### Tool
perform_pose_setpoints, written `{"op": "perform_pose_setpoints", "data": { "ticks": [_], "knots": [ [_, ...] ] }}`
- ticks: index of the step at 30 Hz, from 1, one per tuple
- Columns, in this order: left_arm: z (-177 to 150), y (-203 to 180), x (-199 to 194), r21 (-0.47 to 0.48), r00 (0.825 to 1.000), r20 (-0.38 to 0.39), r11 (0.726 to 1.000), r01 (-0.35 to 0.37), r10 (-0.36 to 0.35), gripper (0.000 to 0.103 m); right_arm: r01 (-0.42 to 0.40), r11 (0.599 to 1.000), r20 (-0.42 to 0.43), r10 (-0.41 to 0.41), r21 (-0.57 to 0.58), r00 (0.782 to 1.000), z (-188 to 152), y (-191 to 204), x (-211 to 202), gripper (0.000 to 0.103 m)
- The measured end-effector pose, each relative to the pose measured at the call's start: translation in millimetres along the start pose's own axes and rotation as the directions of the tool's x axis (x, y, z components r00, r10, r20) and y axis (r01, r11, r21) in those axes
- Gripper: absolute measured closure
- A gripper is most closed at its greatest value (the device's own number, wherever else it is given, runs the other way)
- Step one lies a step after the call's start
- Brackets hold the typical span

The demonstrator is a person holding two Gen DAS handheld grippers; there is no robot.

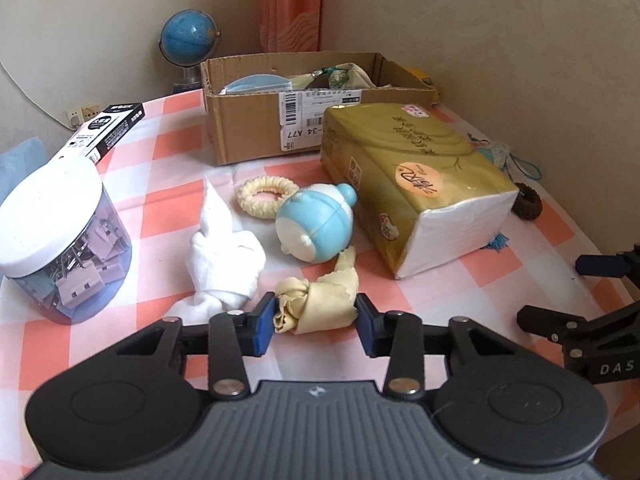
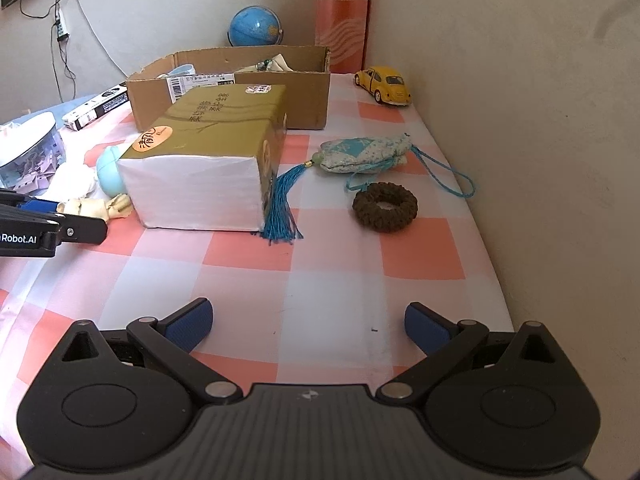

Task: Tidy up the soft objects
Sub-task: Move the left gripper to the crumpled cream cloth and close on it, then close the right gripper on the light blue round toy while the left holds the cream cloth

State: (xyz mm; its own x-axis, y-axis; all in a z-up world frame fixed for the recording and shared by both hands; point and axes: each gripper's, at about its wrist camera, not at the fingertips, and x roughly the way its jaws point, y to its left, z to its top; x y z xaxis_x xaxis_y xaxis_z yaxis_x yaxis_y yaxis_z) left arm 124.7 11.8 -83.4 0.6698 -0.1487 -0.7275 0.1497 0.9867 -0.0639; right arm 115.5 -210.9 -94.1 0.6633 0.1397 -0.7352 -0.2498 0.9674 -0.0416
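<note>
A crumpled cream-yellow cloth (image 1: 316,304) lies on the checked tablecloth between the blue pads of my left gripper (image 1: 315,322); the jaws touch its sides, closing on it. It also shows in the right wrist view (image 2: 96,208). A white cloth (image 1: 224,256), a cream hair ring (image 1: 264,196) and a blue-white toy (image 1: 316,226) lie just beyond. The cardboard box (image 1: 248,128) stands at the back with fabric items inside. My right gripper (image 2: 308,326) is open and empty over bare cloth. A blue sachet with tassel (image 2: 364,154) and a brown hair ring (image 2: 385,207) lie ahead of it.
A gold tissue pack (image 1: 416,184) lies mid-table. A jar of clips (image 1: 60,240) stands left, with a black-white box (image 1: 108,128) behind. A globe (image 1: 191,38) and a yellow toy car (image 2: 383,85) are at the back. A wall runs along the right edge.
</note>
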Motion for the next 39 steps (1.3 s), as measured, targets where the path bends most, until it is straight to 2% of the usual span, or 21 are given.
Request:
{"op": "perform_pose_setpoints", "data": {
  "ticks": [6, 14, 20, 25, 31, 36, 39],
  "knots": [
    [-6.2, -1.8, -12.9, 0.039, 0.999, -0.007, 0.998, 0.049, -0.049, 0.065, 0.01, 1.0, -0.003, -0.01, 0.009, 1.0, 0.1, 1.6, -0.2, 0.0],
    [-17.9, 1.4, -36.7, 0.091, 0.997, -0.01, 0.993, 0.076, -0.076, 0.065, 0.015, 1.0, -0.036, -0.016, -0.006, 0.999, 7.2, 7.6, -3.9, 0.0],
    [-25.0, 9.6, -49.2, 0.102, 0.996, -0.014, 0.991, 0.09, -0.089, 0.065, -0.023, 0.998, 0.007, 0.023, -0.064, 1.0, 15.7, 26.0, -20.1, 0.0],
    [-28.1, 18.0, -65.3, 0.102, 0.995, 0.014, 0.99, 0.096, -0.098, 0.065, -0.053, 0.988, 0.047, 0.06, -0.144, 0.997, 26.1, 48.4, -34.8, 0.0],
    [-29.6, 32.8, -74.9, 0.084, 0.995, 0.034, 0.993, 0.086, -0.089, 0.065, -0.081, 0.943, 0.089, 0.116, -0.321, 0.989, 47.0, 84.9, -48.9, 0.005],
    [-30.9, 41.7, -78.8, 0.083, 0.995, 0.039, 0.993, 0.084, -0.087, 0.065, -0.116, 0.878, 0.072, 0.168, -0.465, 0.983, 66.5, 113.4, -43.5, 0.011],
    [-31.2, 47.3, -80.5, 0.073, 0.996, 0.047, 0.994, 0.079, -0.082, 0.065, -0.119, 0.843, 0.049, 0.17, -0.525, 0.984, 77.4, 125.3, -31.3, 0.017]
  ]
}}
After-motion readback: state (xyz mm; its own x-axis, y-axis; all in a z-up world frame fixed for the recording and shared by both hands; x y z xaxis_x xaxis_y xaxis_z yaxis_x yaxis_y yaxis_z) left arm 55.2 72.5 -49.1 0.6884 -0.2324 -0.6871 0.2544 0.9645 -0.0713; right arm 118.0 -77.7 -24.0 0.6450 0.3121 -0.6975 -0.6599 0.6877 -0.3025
